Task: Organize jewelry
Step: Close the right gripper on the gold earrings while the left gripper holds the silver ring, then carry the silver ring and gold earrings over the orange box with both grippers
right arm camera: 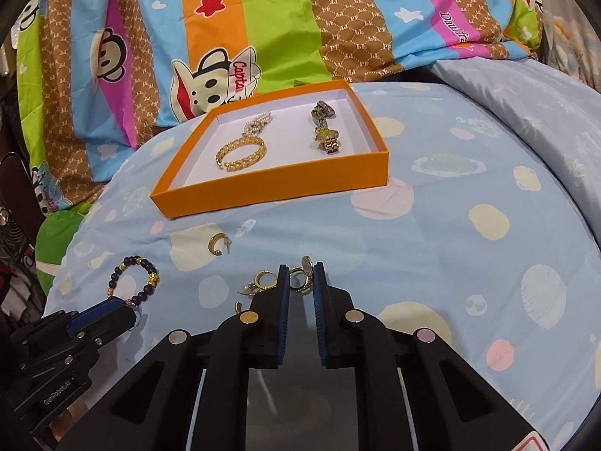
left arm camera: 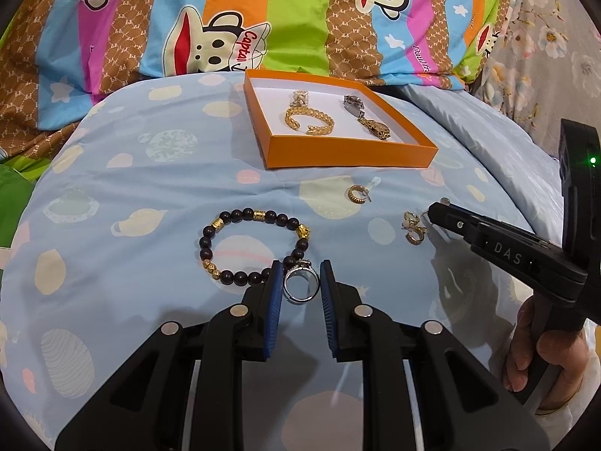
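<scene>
where the striped monkey quilt (left arm camera: 293,18) ends, a planet-print sheet (left arm camera: 150,195) spreads.

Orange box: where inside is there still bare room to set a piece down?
In the orange box, the white floor is bare along the near wall and in the strip between the gold bangle and the watch. The far left corner is crowded: a pearl piece touches the bangle.

You are working in a bedroom at home: the surface in front of you is a bed under a pale blue sheet (left arm camera: 157,173) printed with planets, and a striped cartoon monkey quilt (left arm camera: 210,18) lies bunched behind it, with a grey floral cloth (left arm camera: 556,45) at the right edge
</scene>
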Demonstrator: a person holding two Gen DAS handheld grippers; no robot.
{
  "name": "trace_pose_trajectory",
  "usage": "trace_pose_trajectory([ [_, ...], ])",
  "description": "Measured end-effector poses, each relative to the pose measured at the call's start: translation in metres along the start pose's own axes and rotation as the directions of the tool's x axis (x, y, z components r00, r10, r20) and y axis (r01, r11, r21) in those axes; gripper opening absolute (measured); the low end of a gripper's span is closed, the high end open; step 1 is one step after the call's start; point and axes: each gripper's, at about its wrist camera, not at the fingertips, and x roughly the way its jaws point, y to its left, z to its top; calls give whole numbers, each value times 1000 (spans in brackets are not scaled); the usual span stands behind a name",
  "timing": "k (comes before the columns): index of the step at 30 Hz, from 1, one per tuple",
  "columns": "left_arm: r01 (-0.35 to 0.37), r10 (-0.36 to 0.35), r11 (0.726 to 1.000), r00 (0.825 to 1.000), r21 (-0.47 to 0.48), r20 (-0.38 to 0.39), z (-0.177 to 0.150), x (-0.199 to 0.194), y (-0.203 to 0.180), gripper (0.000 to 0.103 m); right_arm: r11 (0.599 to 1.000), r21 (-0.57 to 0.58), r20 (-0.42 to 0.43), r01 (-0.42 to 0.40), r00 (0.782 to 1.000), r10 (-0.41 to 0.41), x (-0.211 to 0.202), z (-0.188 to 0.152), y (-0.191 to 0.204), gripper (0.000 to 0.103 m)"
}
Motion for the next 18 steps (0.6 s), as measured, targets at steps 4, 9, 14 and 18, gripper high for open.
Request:
trace_pose_trajectory([
  [4, -1, 1, 1000, 1000, 2, 10, 0, -1, -1, 19, 1000, -3, 33, 7, 999, -7, -8, -1, 0, 11],
  [9, -1, 1, 1000, 1000, -7, 20, 0, -4, 1, 19, 1000, 4, 57, 7, 998, -8, -14, -1, -3, 11],
  [14, -8, 8, 1000, 999, -8, 39, 4, -11, 1, 19, 1000, 5, 71, 2, 997, -2, -20, 0, -4, 11],
  [18, -1, 1, 1000, 999, -15, 47, 11, -15, 4, 19, 1000, -6, 78, -18, 997, 19, -25, 7, -3, 11],
])
